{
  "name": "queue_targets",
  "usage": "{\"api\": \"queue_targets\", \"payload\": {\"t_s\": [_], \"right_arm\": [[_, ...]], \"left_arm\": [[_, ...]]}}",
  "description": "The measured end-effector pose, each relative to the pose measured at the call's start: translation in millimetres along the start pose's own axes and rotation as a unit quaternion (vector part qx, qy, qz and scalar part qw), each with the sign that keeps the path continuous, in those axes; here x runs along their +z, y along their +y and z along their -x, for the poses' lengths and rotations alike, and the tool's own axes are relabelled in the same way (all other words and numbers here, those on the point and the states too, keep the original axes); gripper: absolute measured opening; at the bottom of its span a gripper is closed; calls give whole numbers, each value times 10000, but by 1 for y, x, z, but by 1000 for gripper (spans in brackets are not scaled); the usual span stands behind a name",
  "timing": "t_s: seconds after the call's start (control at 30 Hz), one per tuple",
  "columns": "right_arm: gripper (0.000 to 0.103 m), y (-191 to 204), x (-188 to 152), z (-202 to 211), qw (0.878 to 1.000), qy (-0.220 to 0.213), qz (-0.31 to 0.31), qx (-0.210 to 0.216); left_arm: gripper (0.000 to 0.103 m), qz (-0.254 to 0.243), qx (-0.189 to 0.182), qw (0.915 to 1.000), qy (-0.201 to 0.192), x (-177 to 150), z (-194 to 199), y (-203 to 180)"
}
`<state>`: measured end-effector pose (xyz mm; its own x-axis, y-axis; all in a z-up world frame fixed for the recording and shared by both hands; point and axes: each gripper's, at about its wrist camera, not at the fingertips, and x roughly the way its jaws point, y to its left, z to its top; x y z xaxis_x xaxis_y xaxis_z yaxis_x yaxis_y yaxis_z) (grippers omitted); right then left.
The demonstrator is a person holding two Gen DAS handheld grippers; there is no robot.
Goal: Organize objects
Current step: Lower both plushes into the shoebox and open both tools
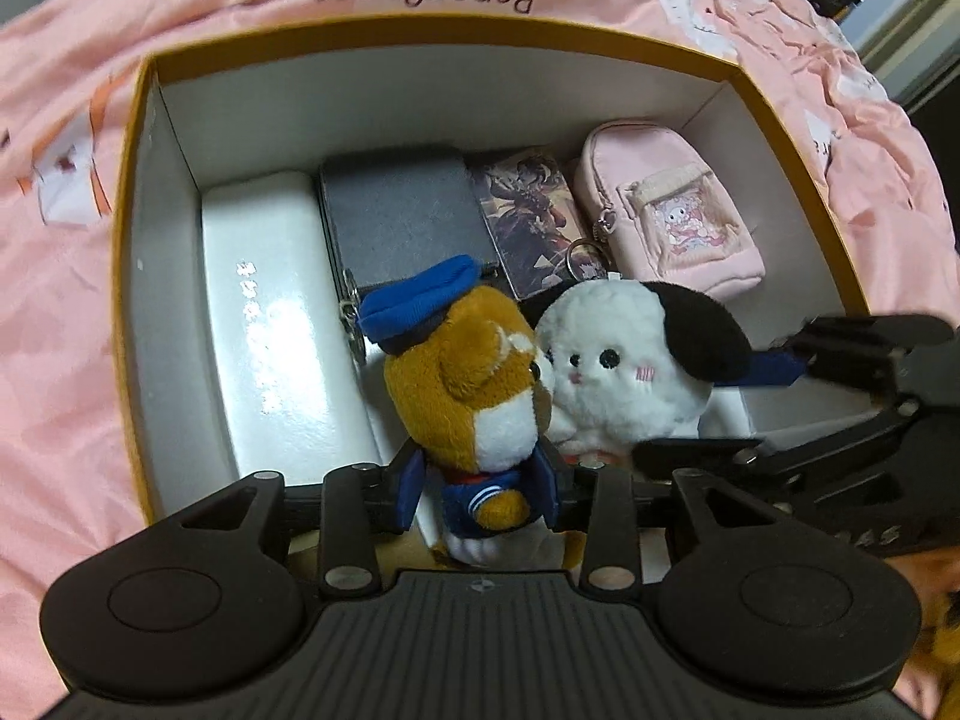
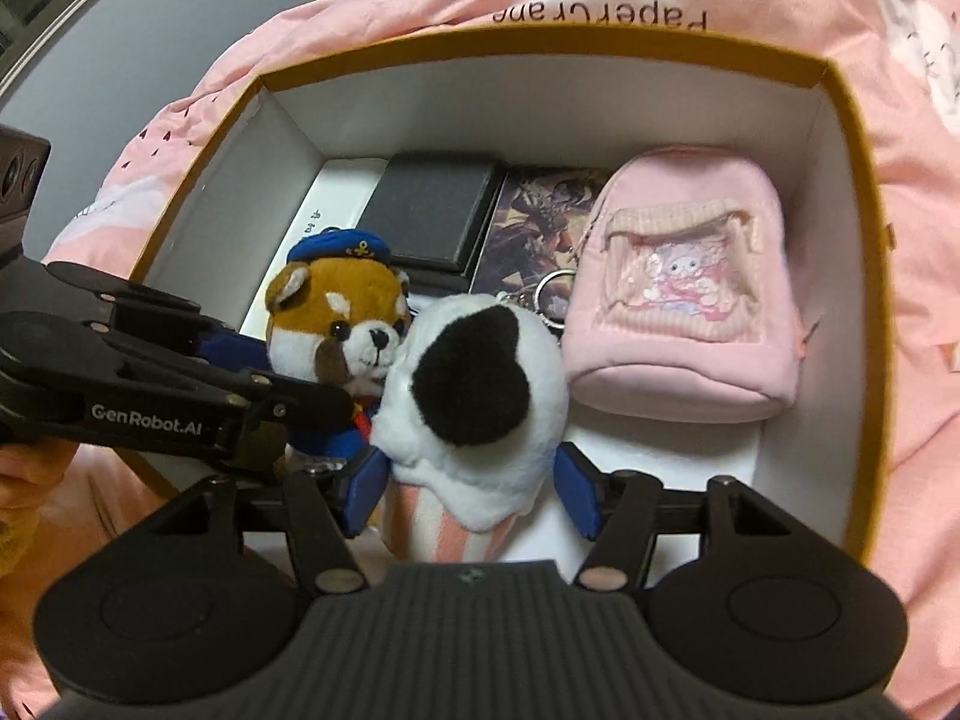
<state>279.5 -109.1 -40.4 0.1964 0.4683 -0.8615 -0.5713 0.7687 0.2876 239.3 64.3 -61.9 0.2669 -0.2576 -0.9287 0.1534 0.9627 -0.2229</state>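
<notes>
Two plush toys are in my grip above the near edge of the box [image 1: 138,138]: my left gripper [image 1: 480,495] is clamped on the brown sailor bear [image 1: 462,384], my right gripper [image 2: 471,489] on the white dog [image 2: 474,384]. Both toys touch each other. I fear the dog's keyring [image 2: 549,288] may catch the pink pouch [image 2: 684,294], and releasing one toy could drag the other.

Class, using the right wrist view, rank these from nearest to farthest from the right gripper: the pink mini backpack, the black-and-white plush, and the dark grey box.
1. black-and-white plush, between the right gripper fingers.
2. pink mini backpack, ahead on the right side of the box.
3. dark grey box, at the back, left of centre.
</notes>
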Motion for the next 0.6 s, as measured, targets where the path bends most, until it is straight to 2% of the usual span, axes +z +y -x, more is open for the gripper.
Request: {"api": "queue_targets", "payload": {"t_s": [0.1, 0.23, 0.27, 0.3, 0.4, 0.5, 0.6], "right_arm": [[67, 3, -2, 16, 9993, -295, 126, -170], [65, 8, -1, 30, 9956, -724, 349, -477], [55, 9, 0, 30, 9948, -776, 400, -515], [46, 9, 1, 30, 9950, -786, 399, -478], [34, 6, 4, 23, 9963, -755, 316, -273], [34, 2, 3, 15, 9963, -789, 269, -187], [30, -5, 4, 14, 9967, -737, 199, 283]], "left_arm": [[48, -260, 193, 9991, -287, -4, 13, -6], [48, -219, 233, 9960, -833, -6, 30, -5], [45, -160, 229, 9952, -943, -5, 32, -4], [41, -105, 239, 9946, -1005, -3, 32, -3], [32, 46, 182, 9933, -1142, 0, 28, 2], [28, 155, 163, 9935, -1119, 3, 19, 5], [27, 222, 40, 9948, -990, 2, 16, 8]]}}
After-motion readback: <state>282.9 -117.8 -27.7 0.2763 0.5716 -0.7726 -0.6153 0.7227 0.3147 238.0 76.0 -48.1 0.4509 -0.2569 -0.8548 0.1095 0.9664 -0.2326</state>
